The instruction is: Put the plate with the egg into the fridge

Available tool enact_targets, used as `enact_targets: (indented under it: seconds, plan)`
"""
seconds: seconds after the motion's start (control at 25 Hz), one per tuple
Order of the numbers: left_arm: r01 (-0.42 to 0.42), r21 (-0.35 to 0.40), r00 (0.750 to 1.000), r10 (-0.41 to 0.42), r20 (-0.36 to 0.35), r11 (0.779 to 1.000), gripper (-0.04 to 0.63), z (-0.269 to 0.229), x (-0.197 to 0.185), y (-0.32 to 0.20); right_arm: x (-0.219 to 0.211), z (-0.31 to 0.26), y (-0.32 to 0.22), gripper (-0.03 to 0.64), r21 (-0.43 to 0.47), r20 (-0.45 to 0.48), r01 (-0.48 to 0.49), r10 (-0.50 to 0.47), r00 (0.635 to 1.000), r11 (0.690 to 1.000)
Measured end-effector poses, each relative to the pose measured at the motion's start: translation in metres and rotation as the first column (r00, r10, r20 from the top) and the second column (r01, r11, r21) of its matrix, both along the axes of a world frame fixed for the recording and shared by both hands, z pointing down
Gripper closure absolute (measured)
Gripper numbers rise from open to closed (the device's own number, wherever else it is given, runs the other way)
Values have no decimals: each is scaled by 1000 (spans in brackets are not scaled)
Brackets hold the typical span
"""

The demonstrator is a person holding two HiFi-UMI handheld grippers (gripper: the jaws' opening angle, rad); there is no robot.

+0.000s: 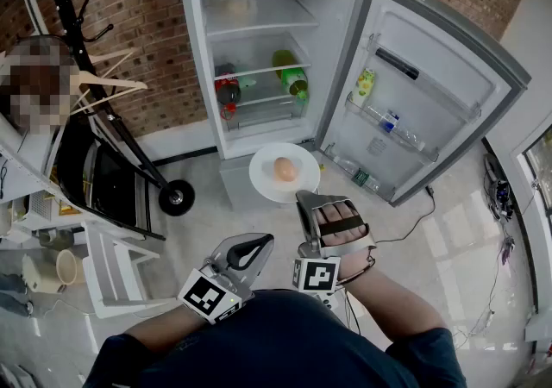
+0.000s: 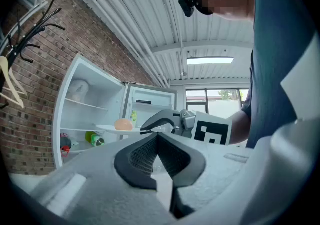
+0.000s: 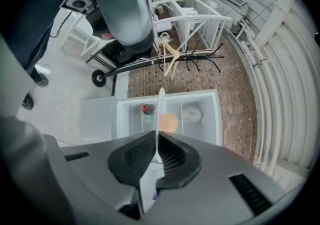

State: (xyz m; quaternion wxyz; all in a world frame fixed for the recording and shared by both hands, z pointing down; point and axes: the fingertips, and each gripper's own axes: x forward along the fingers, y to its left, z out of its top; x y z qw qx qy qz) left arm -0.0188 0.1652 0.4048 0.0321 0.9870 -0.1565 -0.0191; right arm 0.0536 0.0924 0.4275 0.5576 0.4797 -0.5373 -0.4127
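A white plate (image 1: pixel 263 178) carrying a brown egg (image 1: pixel 285 170) hangs in front of the open fridge (image 1: pixel 267 50), held level by its near rim. My right gripper (image 1: pixel 304 197) is shut on that rim; in the right gripper view the plate (image 3: pixel 160 119) stands edge-on between the jaws with the egg (image 3: pixel 168 122) beyond it. My left gripper (image 1: pixel 255 247) sits lower left of the plate, close to my body, shut with nothing in it. The left gripper view shows the egg (image 2: pixel 123 124) on the plate (image 2: pixel 112 129) and the right gripper (image 2: pixel 156 123) side-on.
The fridge door (image 1: pixel 431 93) swings open to the right, with bottles in its racks. Shelves hold a green bottle (image 1: pixel 291 76) and a red-capped bottle (image 1: pixel 228 91); a pale bundle (image 1: pixel 231 0) lies on top. A coat rack with a hanger (image 1: pixel 103 76) and a wheeled cart (image 1: pixel 112 188) stand left.
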Motion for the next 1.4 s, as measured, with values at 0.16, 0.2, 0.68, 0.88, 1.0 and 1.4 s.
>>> enact_targets:
  seconds: [0.16,0.2,0.68,0.88,1.0,1.4]
  plan:
    - [-4,-2,1000,4,6,1000,592,1,0,4,-1,2,2,595,-7,5,5,-5,1000,1000]
    - [-3,-4,1000,3,7,1000,592,1,0,5,-1,3,2,595,-11,4,7,-7,1000,1000]
    - [21,-4,1000,-21,16,1000,592,-1,10,9,8,0,-1,594,30,10,28,-28,1000,999]
    - [52,-5,998,-52,20,999,592,6,19,14,15,2,-2,594,44,17,57,-58,998,997]
    - [69,-11,997,-69,24,998,592,14,25,16,19,6,-4,595,45,19,71,-72,997,996]
    - [104,-14,994,-104,17,994,592,18,31,-16,23,18,-34,594,26,24,102,-103,994,994]
